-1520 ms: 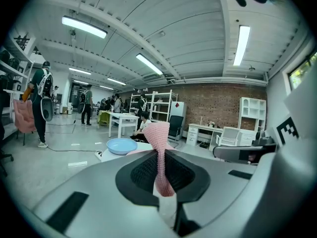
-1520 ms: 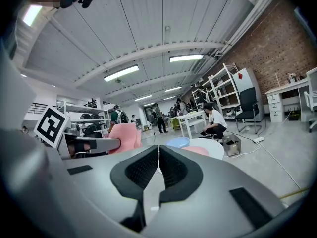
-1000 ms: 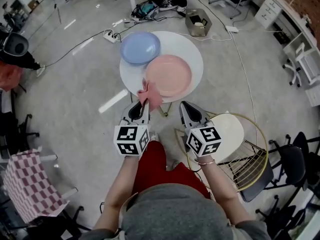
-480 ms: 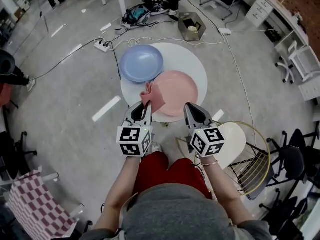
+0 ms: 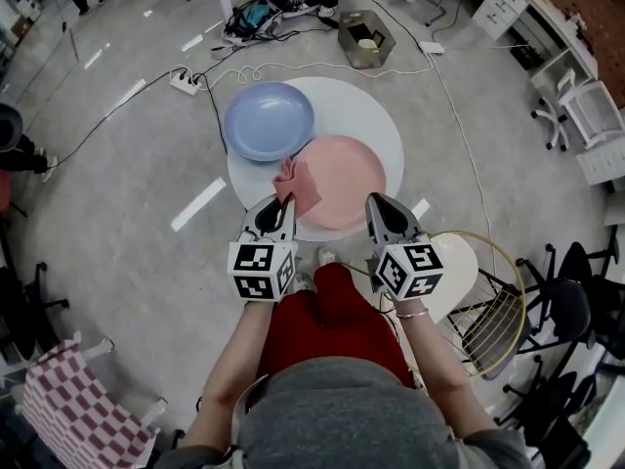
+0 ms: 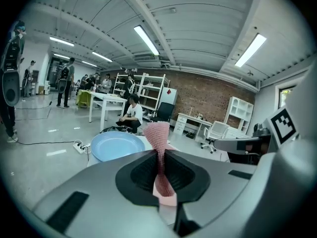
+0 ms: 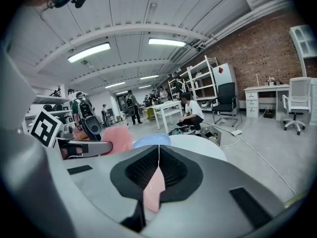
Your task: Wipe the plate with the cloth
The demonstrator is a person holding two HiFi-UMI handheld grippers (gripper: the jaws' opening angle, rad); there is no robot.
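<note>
One cloth point(image 5: 298, 185) stands upright, pinched in the left gripper point(image 5: 280, 204).

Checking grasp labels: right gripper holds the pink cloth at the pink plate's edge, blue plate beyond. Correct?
No. The left gripper holds the pink cloth, per the left gripper view. It is at the edge of the pink plate, blue plate beyond.

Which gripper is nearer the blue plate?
Left. The left gripper, gripping the cloth, hangs short of the blue plate; the right gripper is farther, by the pink plate.
</note>
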